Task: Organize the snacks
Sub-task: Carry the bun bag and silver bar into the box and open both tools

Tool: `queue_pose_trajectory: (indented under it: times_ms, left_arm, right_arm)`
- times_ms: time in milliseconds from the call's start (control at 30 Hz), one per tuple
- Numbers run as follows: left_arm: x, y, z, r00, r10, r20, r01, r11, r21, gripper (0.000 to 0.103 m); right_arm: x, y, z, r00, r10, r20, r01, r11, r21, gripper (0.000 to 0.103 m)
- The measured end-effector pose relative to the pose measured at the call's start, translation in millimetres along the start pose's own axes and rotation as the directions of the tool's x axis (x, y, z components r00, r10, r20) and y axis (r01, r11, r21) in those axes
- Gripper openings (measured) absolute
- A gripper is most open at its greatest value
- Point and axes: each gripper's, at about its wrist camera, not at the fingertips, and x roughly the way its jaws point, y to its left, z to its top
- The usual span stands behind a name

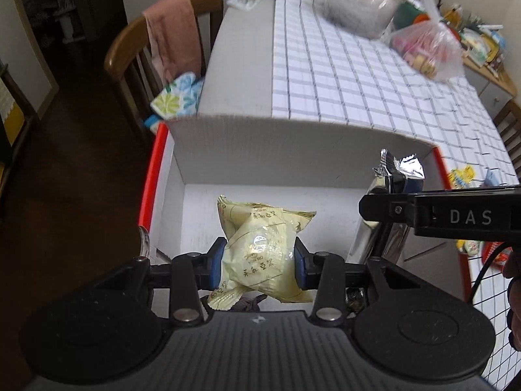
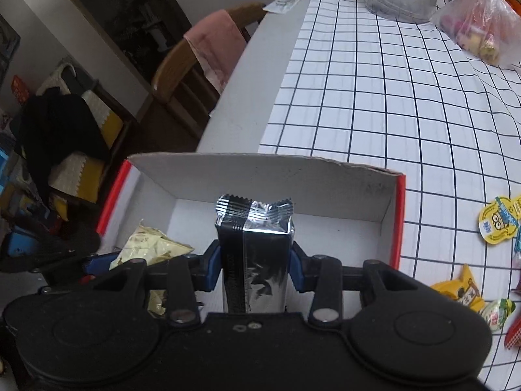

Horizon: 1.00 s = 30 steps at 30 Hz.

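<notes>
A: Table [image 2: 374, 97] with the grid cloth runs ahead of both grippers. Box [image 1: 293, 137], white inside and red outside, sits at its near edge, right under and in front of both. Open top, so it's the collection bin.

B: Grips?

A: Left gripper [image 1: 259, 262] pinches the yellow pack [image 1: 260, 244] across its middle, both pads pressed into the wrapper. The pack hangs over the box floor, near its front wall (I can't tell if its lower end touches the dark wrappers below). Right gripper [image 2: 255, 260] is clamped on the silver bar [image 2: 254, 254], held upright with the crimped end pointing away from it, above the box interior.

B: Why both over the box?

A: My read: two drops lined up side by side. In the left view the bar is right of the left gripper, just beside the yellow pack, not touching.

B: What's left?

A: Loose snacks [image 2: 498, 221] on the cloth, right of the right gripper, outside the box. Looks like an early-to-middle stage.

B: Risk?

A: The wrappers are slippery and soft. The bar may tip on release.
</notes>
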Motion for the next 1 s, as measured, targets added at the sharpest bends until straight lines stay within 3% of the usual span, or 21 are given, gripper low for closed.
queue_pose_trajectory:
  times_ms: [233,600,867,1000]
  left_arm:
    - [26,7,1,0.997,0.008,-0.078,-0.009,1.000,-0.009,0.040]
    - [49,10,8,0.984,0.015,-0.177,-0.021,0.999,-0.027,0.041]
    - [47,13,7,0.987,-0.001,-0.162,-0.007,0.999,-0.052,0.041]
    - [40,13,4,0.990,-0.023,-0.137,0.014,0.998,-0.069,0.047]
  right_arm:
    - [28,-4,4,0.997,-0.043,-0.057,0.042,0.999,-0.009,0.040]
    - [43,-2,7,0.994,-0.075,-0.078,0.072,0.997,-0.037,0.042]
    - [36,-5,5,0.996,-0.061,-0.062,0.058,0.997,-0.045,0.050]
    - [18,-4,-1,0.999,-0.039,-0.033,0.037,0.997,-0.066,0.053]
